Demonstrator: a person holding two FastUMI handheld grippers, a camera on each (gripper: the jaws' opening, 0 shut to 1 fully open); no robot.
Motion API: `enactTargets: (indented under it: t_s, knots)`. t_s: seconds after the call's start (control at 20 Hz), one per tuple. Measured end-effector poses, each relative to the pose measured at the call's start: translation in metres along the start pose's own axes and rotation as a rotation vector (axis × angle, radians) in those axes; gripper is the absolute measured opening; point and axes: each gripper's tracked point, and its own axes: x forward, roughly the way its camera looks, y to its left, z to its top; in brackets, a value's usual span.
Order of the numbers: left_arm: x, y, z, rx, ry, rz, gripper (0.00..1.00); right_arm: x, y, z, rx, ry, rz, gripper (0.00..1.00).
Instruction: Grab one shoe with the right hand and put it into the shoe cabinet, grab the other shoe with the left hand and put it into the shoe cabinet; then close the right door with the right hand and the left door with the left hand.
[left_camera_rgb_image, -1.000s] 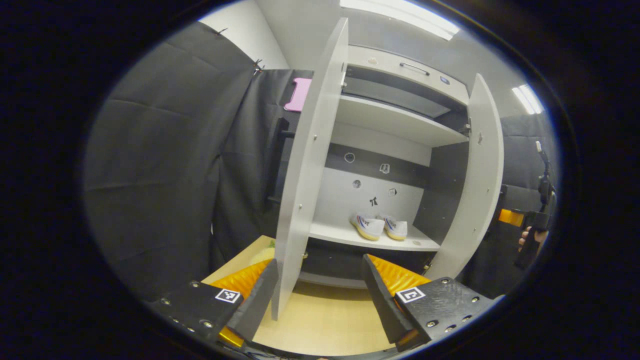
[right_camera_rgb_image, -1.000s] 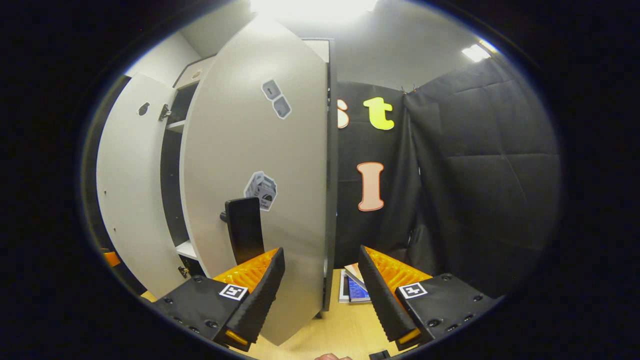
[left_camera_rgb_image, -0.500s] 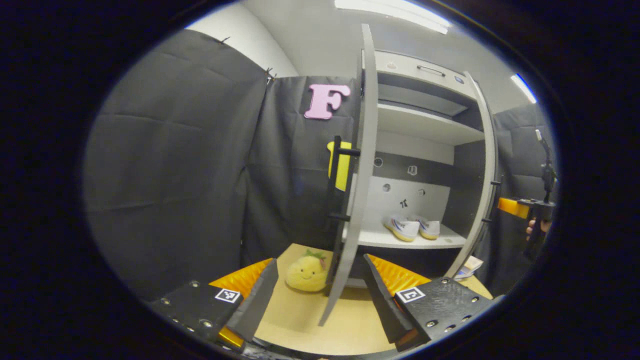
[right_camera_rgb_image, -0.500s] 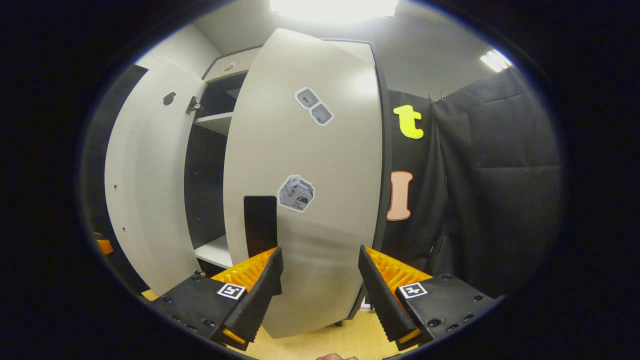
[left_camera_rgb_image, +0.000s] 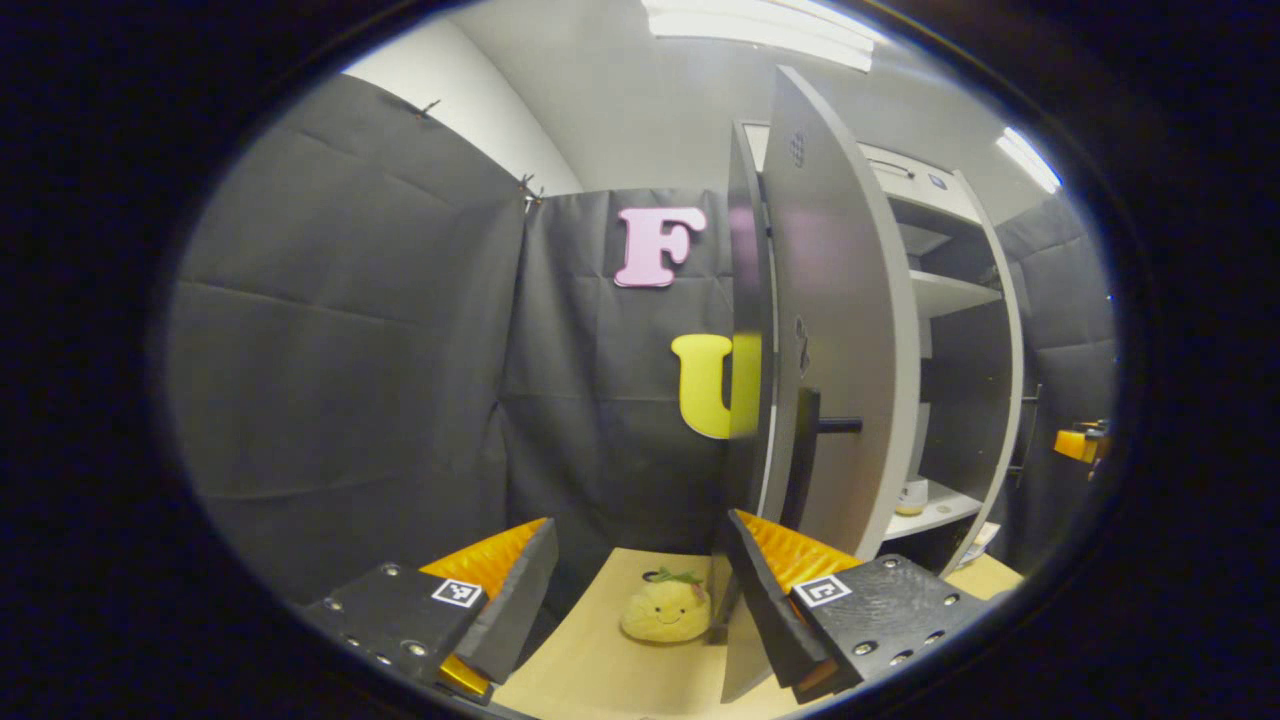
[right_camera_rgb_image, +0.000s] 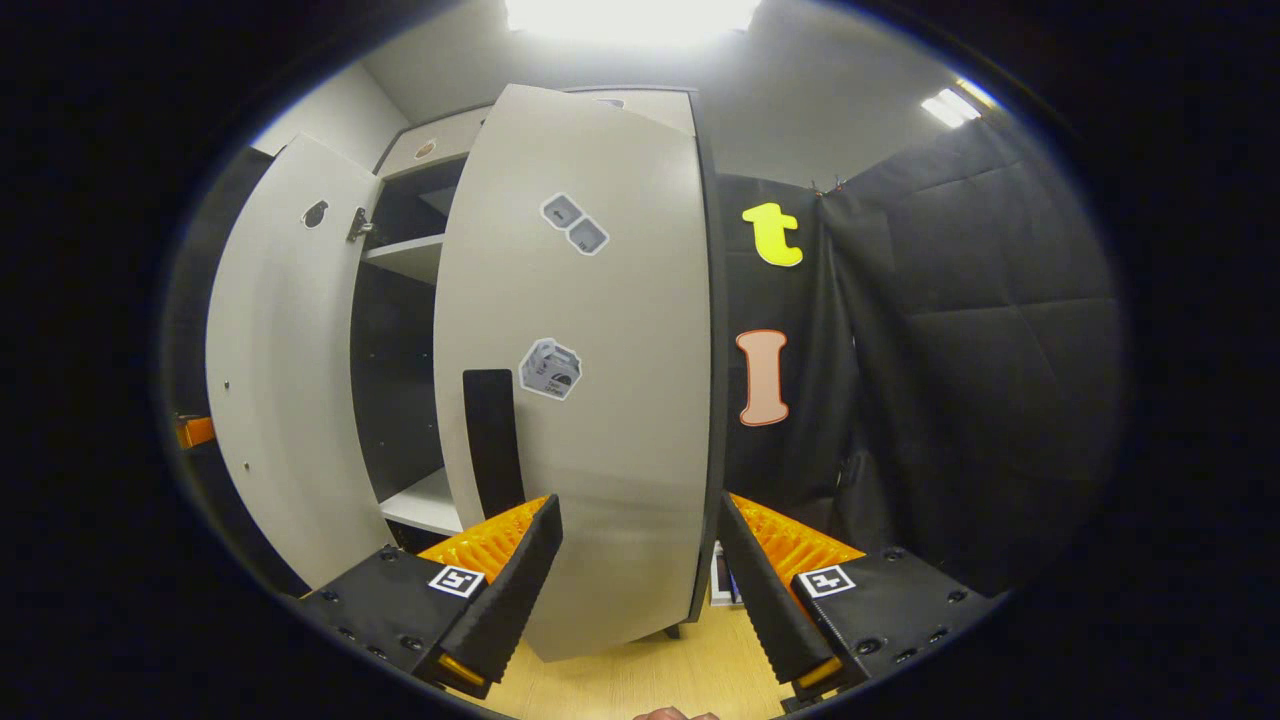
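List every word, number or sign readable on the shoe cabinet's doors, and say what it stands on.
None can be read.
Right door, two grey stickers: too small to read.
Right door, box-shaped sticker: print blurred.
Left door, dark sticker: no legible text.

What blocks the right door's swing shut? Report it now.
Nothing visible does. In the right gripper view the right door stands partly open with the right gripper open in front of it. The gap to the shelf looks free, though the door hides part of it.
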Motion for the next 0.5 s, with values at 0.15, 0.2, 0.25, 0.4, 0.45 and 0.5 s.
enactTargets:
  t_s: [0.15,0.2,0.25,0.4,0.45,0.5]
  knots:
    - [0.029,0.001,-0.001,-0.007,0.031,-0.097,0.95,-0.017,-0.01,-0.004,0.005,0.012,-0.028,0.97]
    - [0.035,0.001,0.002,-0.008,0.025,-0.118,0.95,-0.023,-0.014,-0.004,0.003,0.01,-0.041,0.96]
    - [0.04,0.0,0.005,-0.009,0.022,-0.139,0.95,-0.03,-0.018,-0.003,0.0,0.009,-0.054,0.98]
    - [0.049,-0.014,0.022,-0.003,-0.005,-0.202,0.96,-0.048,-0.027,-0.008,-0.017,0.028,-0.079,0.98]
    - [0.047,-0.02,0.025,0.006,-0.011,-0.217,0.95,-0.051,-0.031,-0.01,-0.023,0.037,-0.084,0.98]
    - [0.045,-0.02,0.028,0.031,-0.015,-0.218,0.95,-0.055,-0.034,-0.011,-0.024,0.039,-0.089,0.98]
